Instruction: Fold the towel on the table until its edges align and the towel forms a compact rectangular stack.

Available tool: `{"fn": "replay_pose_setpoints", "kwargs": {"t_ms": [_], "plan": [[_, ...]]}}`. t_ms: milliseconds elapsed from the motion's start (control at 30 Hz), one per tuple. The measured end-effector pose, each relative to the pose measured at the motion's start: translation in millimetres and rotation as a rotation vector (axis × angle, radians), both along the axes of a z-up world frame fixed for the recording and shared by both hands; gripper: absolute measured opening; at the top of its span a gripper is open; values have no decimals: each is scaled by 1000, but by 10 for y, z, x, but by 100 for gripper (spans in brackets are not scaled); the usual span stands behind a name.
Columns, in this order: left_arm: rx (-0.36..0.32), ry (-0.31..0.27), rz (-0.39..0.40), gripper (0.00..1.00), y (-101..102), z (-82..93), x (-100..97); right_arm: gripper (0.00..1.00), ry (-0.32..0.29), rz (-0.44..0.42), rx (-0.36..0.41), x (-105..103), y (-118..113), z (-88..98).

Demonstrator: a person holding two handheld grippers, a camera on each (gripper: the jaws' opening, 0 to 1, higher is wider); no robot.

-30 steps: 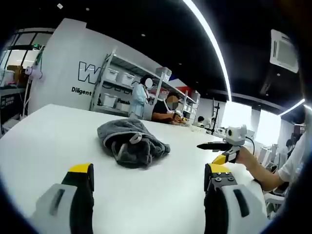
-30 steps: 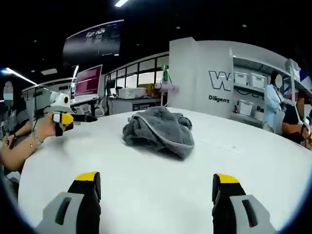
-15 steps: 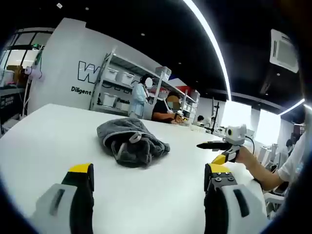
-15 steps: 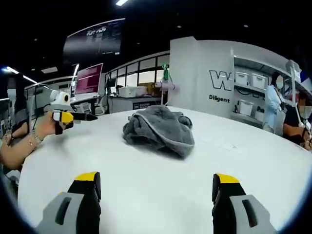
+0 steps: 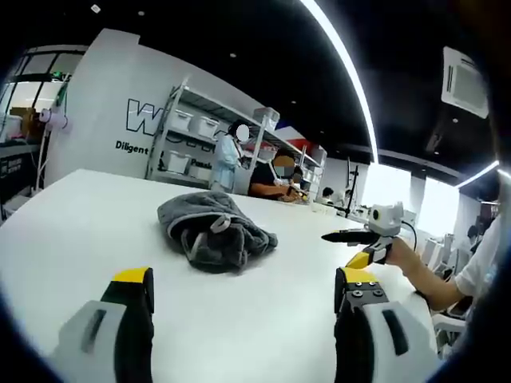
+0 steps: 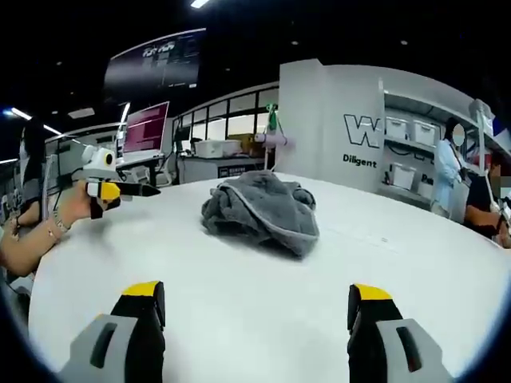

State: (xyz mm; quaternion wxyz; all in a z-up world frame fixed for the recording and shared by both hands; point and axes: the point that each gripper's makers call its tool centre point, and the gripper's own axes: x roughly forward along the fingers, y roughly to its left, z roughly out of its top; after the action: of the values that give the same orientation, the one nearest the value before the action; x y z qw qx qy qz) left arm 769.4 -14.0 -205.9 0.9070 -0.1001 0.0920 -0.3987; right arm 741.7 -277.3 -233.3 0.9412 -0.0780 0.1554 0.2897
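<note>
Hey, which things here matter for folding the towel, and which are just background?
For the job: towel, crumpled on the table; left tool; right tool.
Background: shelves with bins, monitor, people beyond the table.

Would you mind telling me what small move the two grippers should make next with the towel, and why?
Probably bring both grippers forward to the towel and find an edge to pull flat. It lies crumpled in a heap on the white table, no edges aligned. The left gripper and right gripper are open, short of it and touching nothing.
</note>
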Motion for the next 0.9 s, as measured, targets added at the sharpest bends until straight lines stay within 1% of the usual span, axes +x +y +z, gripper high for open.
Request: {"fn": "replay_pose_setpoints", "kwargs": {"t_ms": [900], "plan": [[25, 7, -14, 99, -45, -50, -35, 99, 17, 17, -28, -35, 20, -57]]}}
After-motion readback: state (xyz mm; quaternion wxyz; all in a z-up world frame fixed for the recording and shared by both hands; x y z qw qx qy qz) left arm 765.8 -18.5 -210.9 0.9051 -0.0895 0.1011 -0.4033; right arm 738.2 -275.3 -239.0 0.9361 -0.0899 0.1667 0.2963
